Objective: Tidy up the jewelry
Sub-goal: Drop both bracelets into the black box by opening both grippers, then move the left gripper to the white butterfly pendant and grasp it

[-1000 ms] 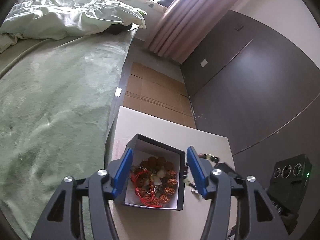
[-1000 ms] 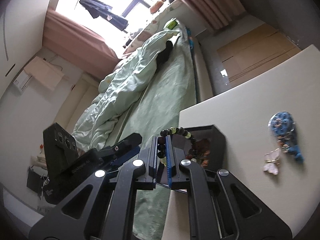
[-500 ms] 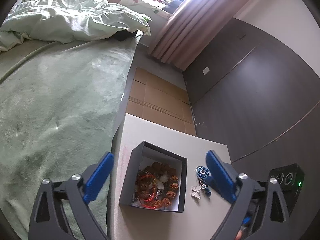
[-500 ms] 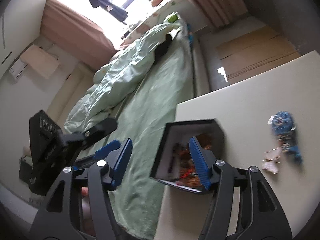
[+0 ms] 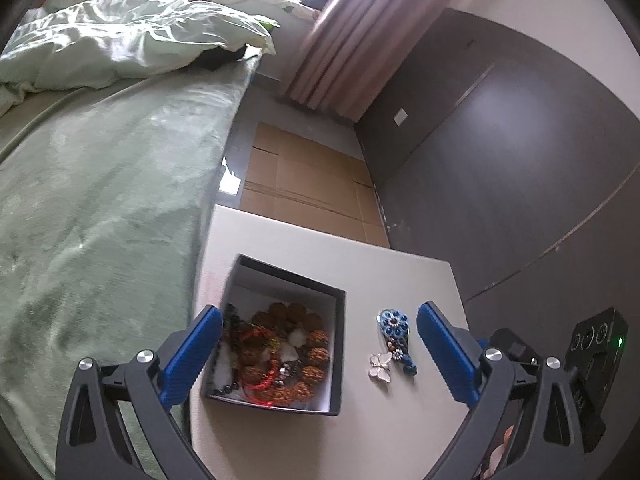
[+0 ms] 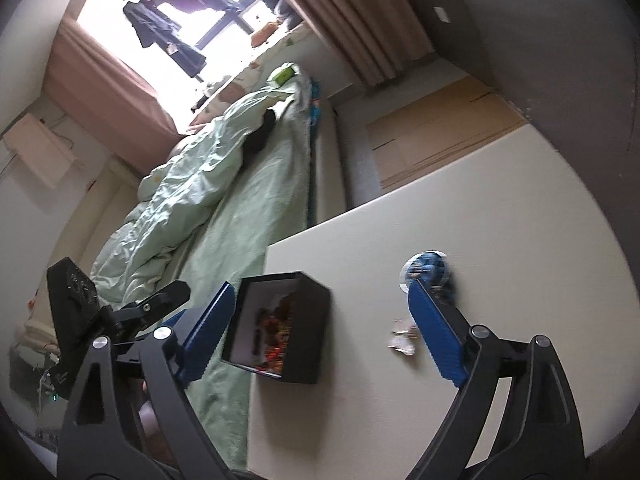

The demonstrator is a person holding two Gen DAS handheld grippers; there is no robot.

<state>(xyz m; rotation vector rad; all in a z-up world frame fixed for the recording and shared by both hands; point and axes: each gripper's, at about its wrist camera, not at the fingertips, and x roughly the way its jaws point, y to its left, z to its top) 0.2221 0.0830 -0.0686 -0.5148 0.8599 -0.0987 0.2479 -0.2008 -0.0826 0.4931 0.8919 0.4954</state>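
Note:
A black open box (image 5: pixel 338 344) with a white lining stands on the cream table (image 5: pixel 304 248). It holds brown bead bracelets (image 5: pixel 304 344), a red cord and a dark bead string. A blue flower ornament (image 5: pixel 394 324) and a white butterfly clip (image 5: pixel 380 366) lie on the table right of the box. My left gripper (image 5: pixel 318 354) is open wide above the box, empty. My right gripper (image 6: pixel 320 336) is open wide and empty, its fingers either side of the box (image 6: pixel 308 320) and the ornament (image 6: pixel 428 270).
A bed with a green blanket (image 5: pixel 100 208) borders the table's left edge. Flattened cardboard (image 5: pixel 304 188) lies on the floor beyond the table. A dark wall (image 5: pixel 520 168) is at the right. The other gripper's body (image 6: pixel 80 312) shows left of the box.
My right gripper held a bead bracelet over the box a second ago; it has opened and the bracelet lies in the box. My left gripper has opened wide and drawn back.

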